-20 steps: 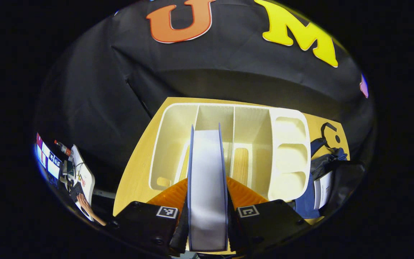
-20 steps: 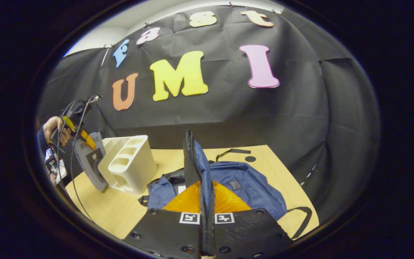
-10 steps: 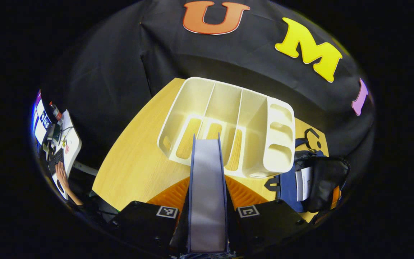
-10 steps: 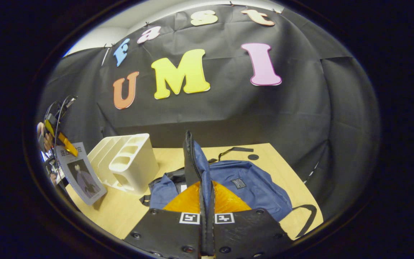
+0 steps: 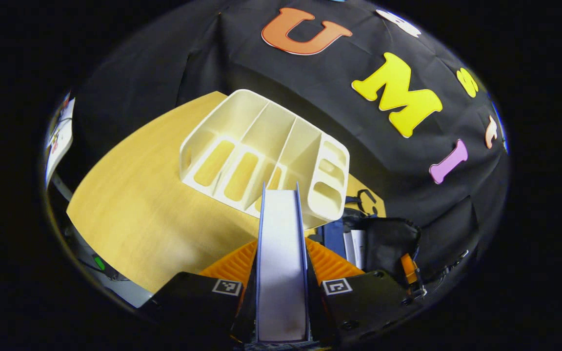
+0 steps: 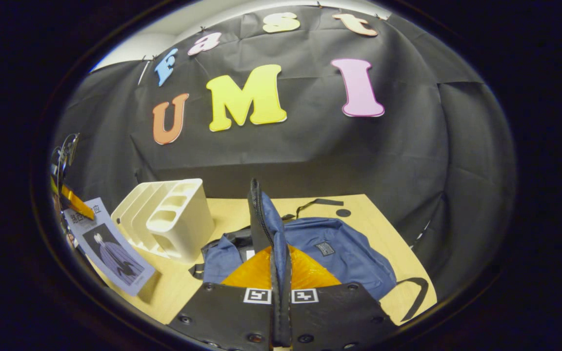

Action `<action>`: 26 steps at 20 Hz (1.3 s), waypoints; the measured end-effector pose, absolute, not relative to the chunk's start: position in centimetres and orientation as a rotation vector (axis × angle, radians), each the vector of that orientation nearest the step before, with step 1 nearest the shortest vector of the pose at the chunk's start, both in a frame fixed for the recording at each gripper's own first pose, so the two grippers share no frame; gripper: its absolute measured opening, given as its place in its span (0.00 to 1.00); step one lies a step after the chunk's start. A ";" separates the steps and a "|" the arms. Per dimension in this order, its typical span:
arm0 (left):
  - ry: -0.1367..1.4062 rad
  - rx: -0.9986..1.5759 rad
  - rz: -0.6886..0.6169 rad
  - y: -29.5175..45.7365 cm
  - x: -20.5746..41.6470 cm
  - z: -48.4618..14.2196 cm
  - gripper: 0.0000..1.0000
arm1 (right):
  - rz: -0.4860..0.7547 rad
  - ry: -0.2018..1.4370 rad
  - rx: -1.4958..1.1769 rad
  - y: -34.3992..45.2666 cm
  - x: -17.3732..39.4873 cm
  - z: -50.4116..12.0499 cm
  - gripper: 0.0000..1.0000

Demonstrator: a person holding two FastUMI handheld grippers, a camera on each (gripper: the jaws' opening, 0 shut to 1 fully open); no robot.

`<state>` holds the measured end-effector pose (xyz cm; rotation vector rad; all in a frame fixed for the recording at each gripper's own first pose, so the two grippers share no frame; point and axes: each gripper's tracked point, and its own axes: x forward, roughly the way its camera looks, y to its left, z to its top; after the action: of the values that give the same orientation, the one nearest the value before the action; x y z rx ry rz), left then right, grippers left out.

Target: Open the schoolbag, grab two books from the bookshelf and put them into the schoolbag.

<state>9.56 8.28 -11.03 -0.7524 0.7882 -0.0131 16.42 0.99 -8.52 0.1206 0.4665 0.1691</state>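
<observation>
A: In the left gripper view, what are your left tongs (image 5: 281,273) doing?
B: They pinch a book (image 5: 281,253) edge-on at bottom centre. The bookshelf (image 5: 261,156) stands on the desk (image 5: 134,204) above it, the schoolbag (image 5: 383,239) at lower right.

A: And in the right gripper view?
B: Your right tongs (image 6: 280,287) are pressed together on the schoolbag's zipper flap (image 6: 261,219). The schoolbag (image 6: 344,253) lies at centre, the bookshelf (image 6: 173,219) to its left, the book (image 6: 110,253) held at far left.

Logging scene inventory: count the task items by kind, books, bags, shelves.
Books: 2, the held book and the book in the bag
Schoolbag: 1
Bookshelf: 1
Total: 4
</observation>
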 end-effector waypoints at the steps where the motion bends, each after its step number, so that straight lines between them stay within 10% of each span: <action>1: 0.782 -0.788 -0.040 7.5 9.7 -11.3 0.46 | 0.163 0.469 0.119 0.8 16.4 -8.5 0.01; 16: 0.524 -1.331 -0.312 -3.3 16.3 -11.7 0.45 | 0.158 0.487 0.079 -0.7 17.6 -6.6 0.01; 26: 0.403 -1.168 -0.305 -13.5 21.9 -13.9 0.45 | 0.148 0.418 0.168 -3.2 18.7 -3.7 0.00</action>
<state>21.90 -13.48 -13.95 -1.1683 0.4031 -0.3049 18.73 -3.17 -3.65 0.1676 0.4177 0.1484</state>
